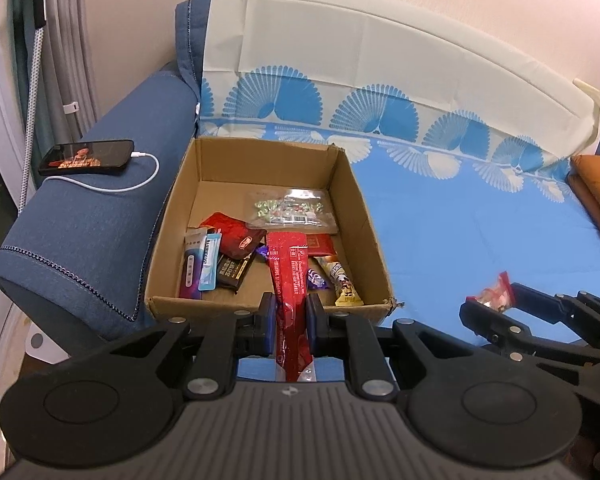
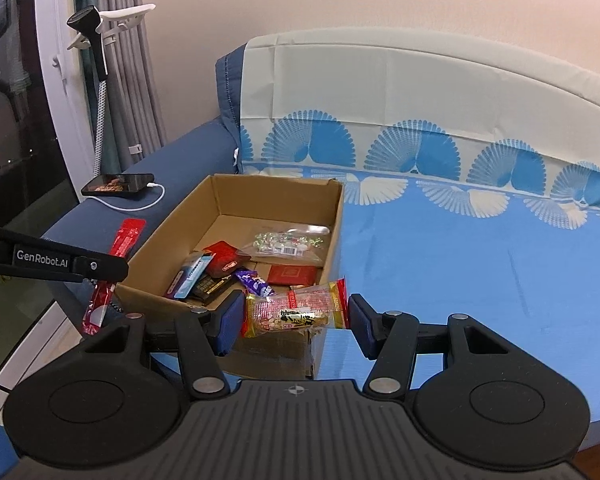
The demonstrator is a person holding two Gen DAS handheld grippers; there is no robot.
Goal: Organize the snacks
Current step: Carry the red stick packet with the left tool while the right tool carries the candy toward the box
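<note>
While the left gripper (image 1: 291,322) pinches a limp, light red sachet (image 1: 290,280) mid-length at lower centre, the right gripper (image 2: 296,316) clamps a crinkly peanut packet (image 2: 296,310) before the cardboard box (image 2: 228,196).

Blue sofa (image 2: 188,156), fan-print cloth (image 2: 460,216), beige wall (image 2: 340,0), grey curtain (image 2: 132,60), dark window (image 2: 8,120).

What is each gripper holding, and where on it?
Left gripper pinches the long red packet near its lower middle; right gripper grips the clear peanut snack pack by its ends.
</note>
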